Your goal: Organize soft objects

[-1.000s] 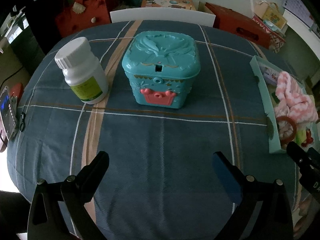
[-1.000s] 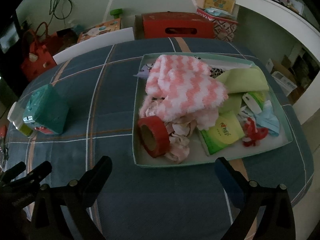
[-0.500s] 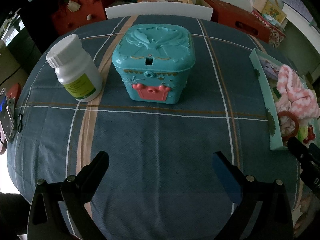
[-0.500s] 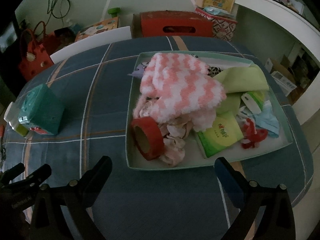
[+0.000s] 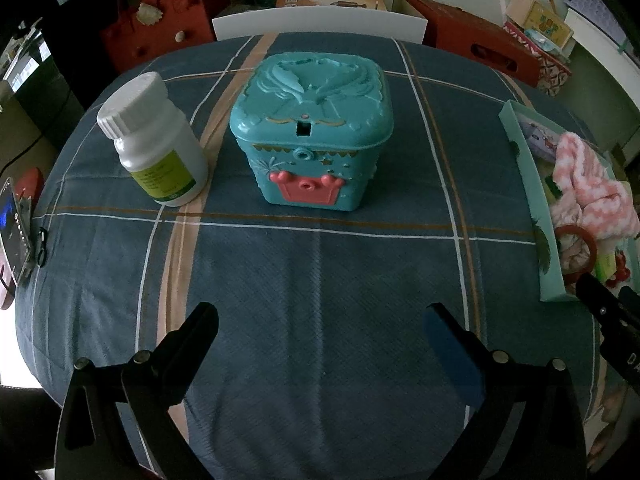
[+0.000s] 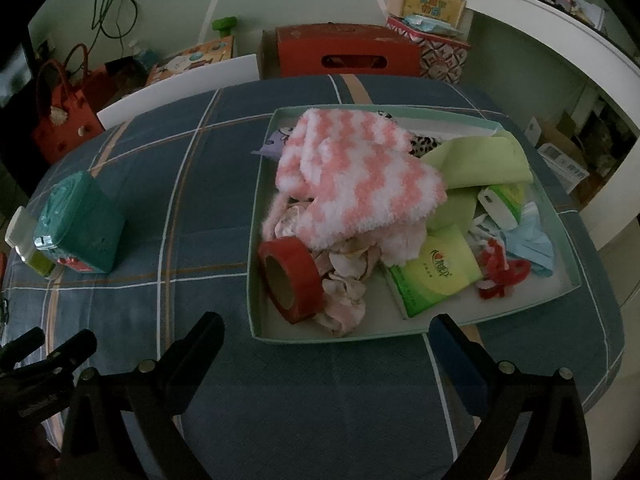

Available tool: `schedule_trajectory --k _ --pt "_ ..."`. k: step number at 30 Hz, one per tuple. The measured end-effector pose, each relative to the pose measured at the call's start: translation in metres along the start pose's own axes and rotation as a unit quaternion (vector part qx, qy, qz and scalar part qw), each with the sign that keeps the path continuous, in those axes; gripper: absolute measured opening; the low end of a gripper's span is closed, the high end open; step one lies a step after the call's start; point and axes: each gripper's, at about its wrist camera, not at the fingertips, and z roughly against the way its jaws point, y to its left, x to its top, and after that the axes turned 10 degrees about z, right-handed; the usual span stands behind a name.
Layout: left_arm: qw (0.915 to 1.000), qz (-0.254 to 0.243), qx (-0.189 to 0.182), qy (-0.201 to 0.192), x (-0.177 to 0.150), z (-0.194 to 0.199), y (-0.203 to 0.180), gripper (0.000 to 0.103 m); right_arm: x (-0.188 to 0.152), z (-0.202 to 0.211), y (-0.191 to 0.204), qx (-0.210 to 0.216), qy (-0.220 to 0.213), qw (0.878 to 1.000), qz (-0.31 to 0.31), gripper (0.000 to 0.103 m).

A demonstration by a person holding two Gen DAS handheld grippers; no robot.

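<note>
Hovering low over the plaid tablecloth (image 5: 320, 300), the left gripper (image 5: 320, 332) has its fingers spread wide with nothing between them. Same story on the other side: the right gripper (image 6: 326, 340) gapes empty just short of the tray (image 6: 256, 240). Inside the near edge, a red tape roll (image 6: 294, 278) leans against crumpled pale pink fabric (image 6: 344, 280). Past that, the fluffy pink-and-white sock (image 6: 356, 184) lies heaped on top, green cloth (image 6: 480, 160) beside it. Further out, the teal box (image 5: 312, 136) stands closed beside a white bottle (image 5: 154, 140).
</note>
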Motion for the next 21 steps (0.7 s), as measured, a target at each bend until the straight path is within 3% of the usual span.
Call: schedule_trajectory --k 21 --pt "1.0 0.002 0.003 -0.005 -0.001 0.0013 -0.0011 0.102 -0.0018 -0.0044 -0.0011 0.004 0.006 1.0 0.001 0.103"
